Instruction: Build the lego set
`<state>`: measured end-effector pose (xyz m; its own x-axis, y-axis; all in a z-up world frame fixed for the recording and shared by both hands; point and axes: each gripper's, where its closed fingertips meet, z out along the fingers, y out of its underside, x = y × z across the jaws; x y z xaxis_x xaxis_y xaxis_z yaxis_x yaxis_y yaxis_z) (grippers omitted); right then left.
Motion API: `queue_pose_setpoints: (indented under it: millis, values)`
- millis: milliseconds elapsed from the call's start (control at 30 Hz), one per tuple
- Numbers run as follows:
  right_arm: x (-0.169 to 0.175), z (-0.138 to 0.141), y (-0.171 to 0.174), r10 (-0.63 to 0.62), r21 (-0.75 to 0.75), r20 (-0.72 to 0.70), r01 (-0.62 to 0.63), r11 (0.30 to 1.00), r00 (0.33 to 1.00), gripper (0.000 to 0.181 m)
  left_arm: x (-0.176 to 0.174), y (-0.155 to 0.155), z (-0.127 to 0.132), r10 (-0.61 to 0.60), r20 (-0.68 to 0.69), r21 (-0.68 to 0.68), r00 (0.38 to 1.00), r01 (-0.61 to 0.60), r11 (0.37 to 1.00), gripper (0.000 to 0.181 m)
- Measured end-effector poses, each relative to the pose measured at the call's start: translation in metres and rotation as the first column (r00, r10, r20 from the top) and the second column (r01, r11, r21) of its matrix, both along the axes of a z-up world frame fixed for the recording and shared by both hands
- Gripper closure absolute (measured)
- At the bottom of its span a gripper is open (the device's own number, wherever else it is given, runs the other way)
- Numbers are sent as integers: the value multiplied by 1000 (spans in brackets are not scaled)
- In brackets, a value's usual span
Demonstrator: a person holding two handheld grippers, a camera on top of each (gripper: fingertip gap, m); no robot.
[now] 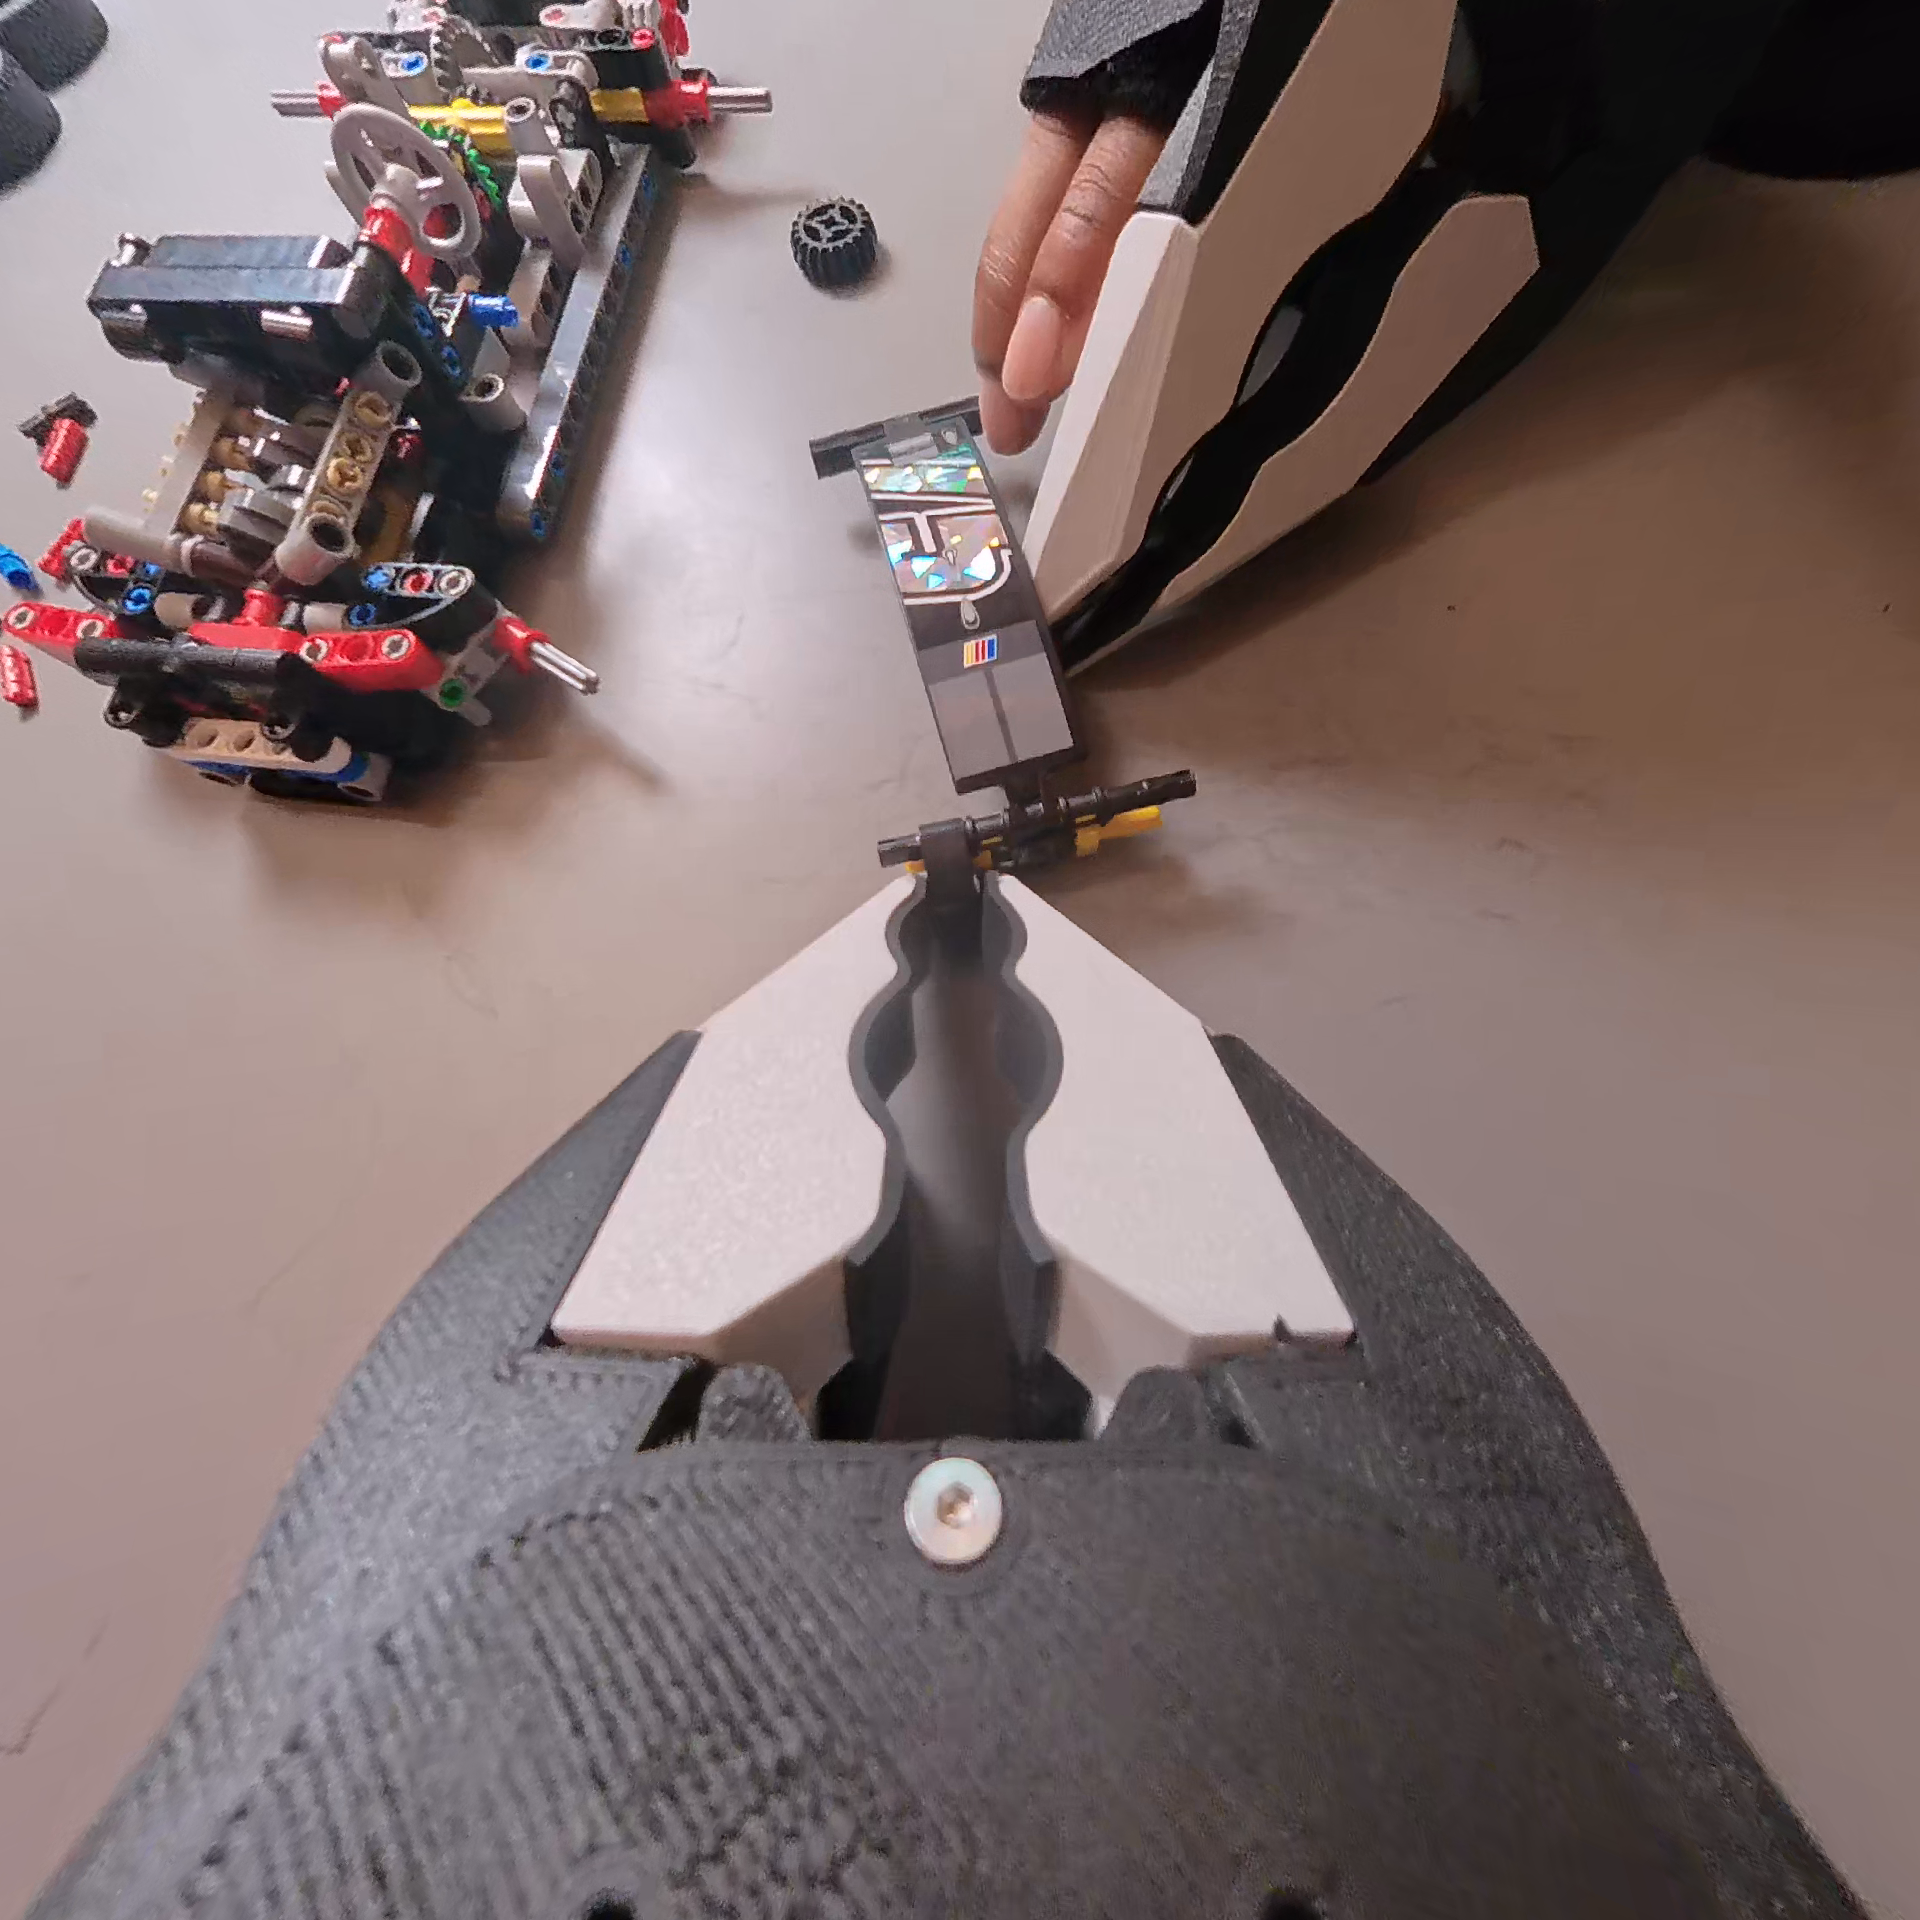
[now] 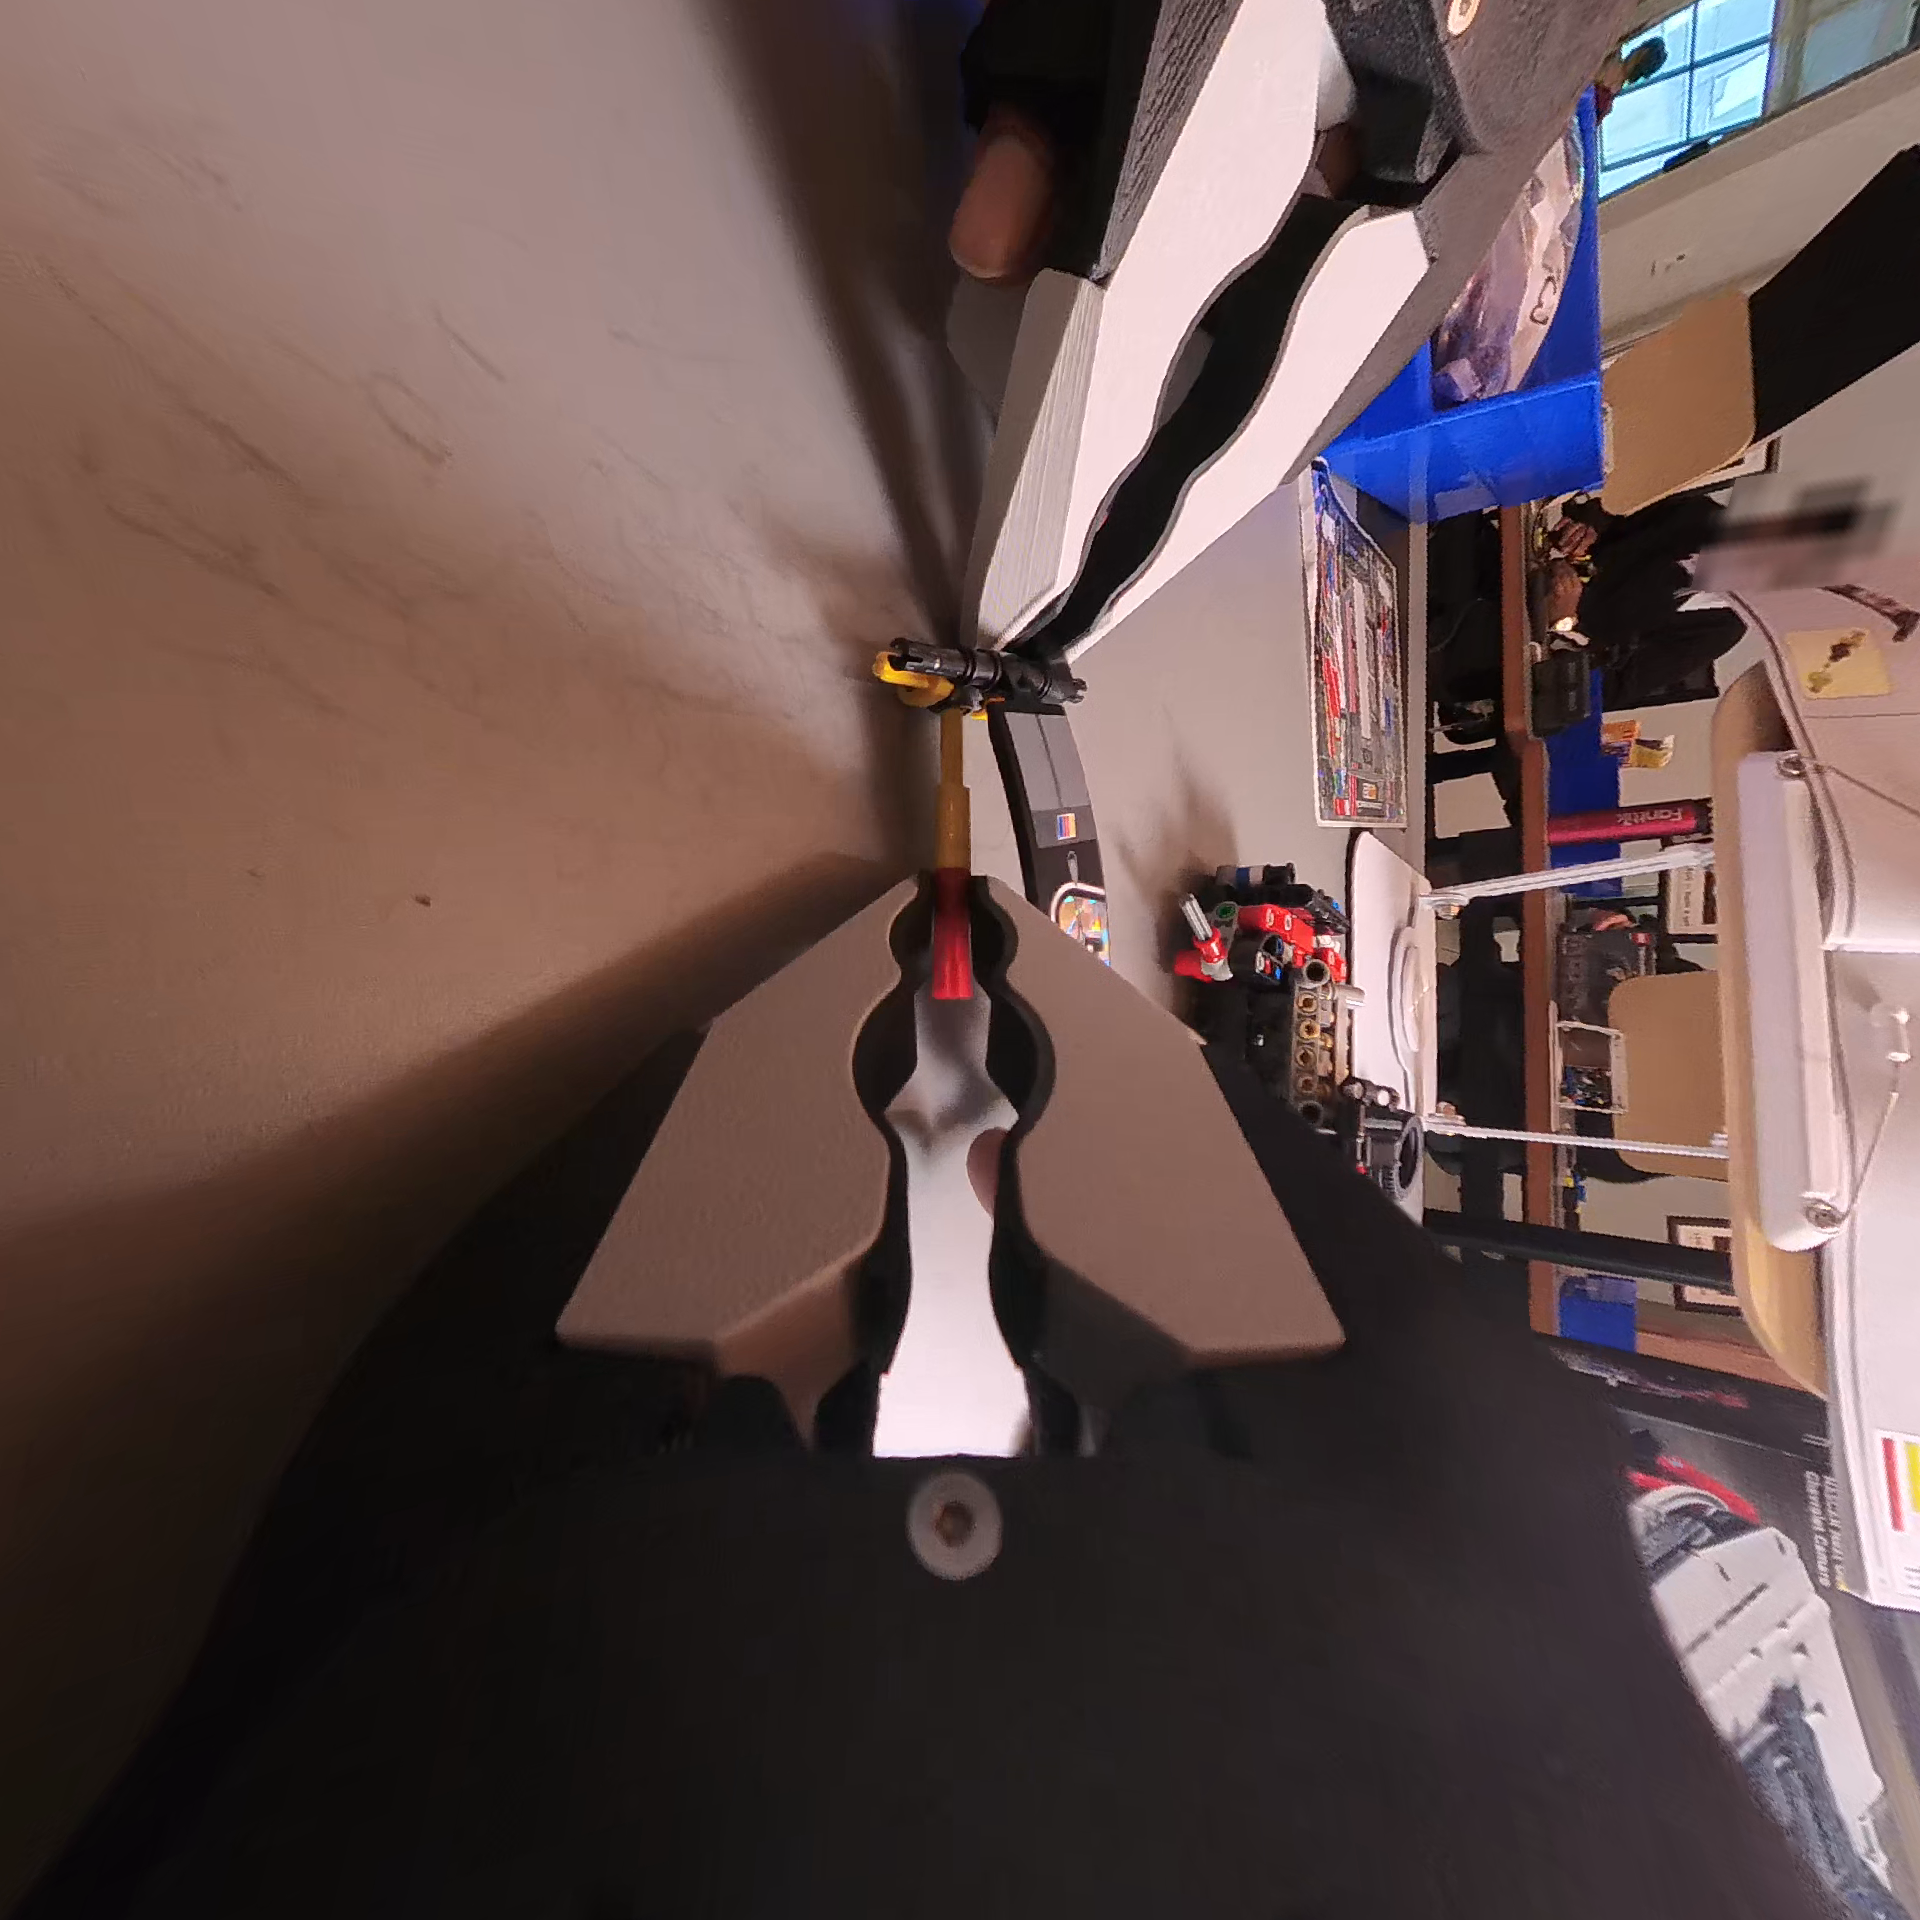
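A: Starting with the left gripper (image 1: 951,883), in its own view: pinched shut on the black connector (image 1: 951,847) at the near end of the stickered panel (image 1: 966,613).

B: Looks like an anchoring hold. Keeps the panel flat on the table (image 1: 1455,935) and probably stops the cross-pin bundle (image 1: 1039,821) from swivelling.

A: Agreed. Farther up, the right gripper (image 1: 1081,582), tips down just beside the panel's right edge. Cannot tell from here what sits between them.

B: Also a finger (image 1: 1023,322) stretched along that tool, ending near the panel's far end. Hard to say whether touching; perhaps there to steady it.

A: Off to the left, well apart: the half-built chassis (image 1: 343,416), with a small black gear (image 1: 834,241) lying loose between it and the finger.

B: Switching to the right wrist view: clamped on a red-and-yellow axle (image 2: 951,800), red end between the tips, yellow end reaching the cross-pin bundle.

A: Held lengthwise, then, presumably to push straight into the yellow fitting while the other tool braces.

B: Seems mid-insertion; cannot say how deep. Could skew if pressed off-line.

A: Beyond, the chassis on the table, with an instruction sheet (image 2: 1351,665) behind.
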<state>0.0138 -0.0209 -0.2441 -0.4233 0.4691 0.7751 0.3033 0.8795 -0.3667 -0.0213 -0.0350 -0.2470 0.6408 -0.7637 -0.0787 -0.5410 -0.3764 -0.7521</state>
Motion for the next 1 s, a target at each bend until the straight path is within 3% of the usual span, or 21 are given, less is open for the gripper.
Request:
queue_pose_setpoints:
  millis: [267, 767, 1000]
  values:
    - [-4, 0, 2, -20, 117, 5, 19, 993, 1000, 177, -1, 0, 0, 5, 13, 1, 1000, -5, 1000, 174]
    - [-6, 1, -4, 60, 40, -51, -58, 998, 997, 178, -2, -2, 0, 5, 20, -5, 1000, -5, 1000, 174]
    - [-13, 1, -15, 95, 71, -47, -91, 993, 994, 178, 5, -7, 0, -42, 13, 2, 999, 42, 999, 174]
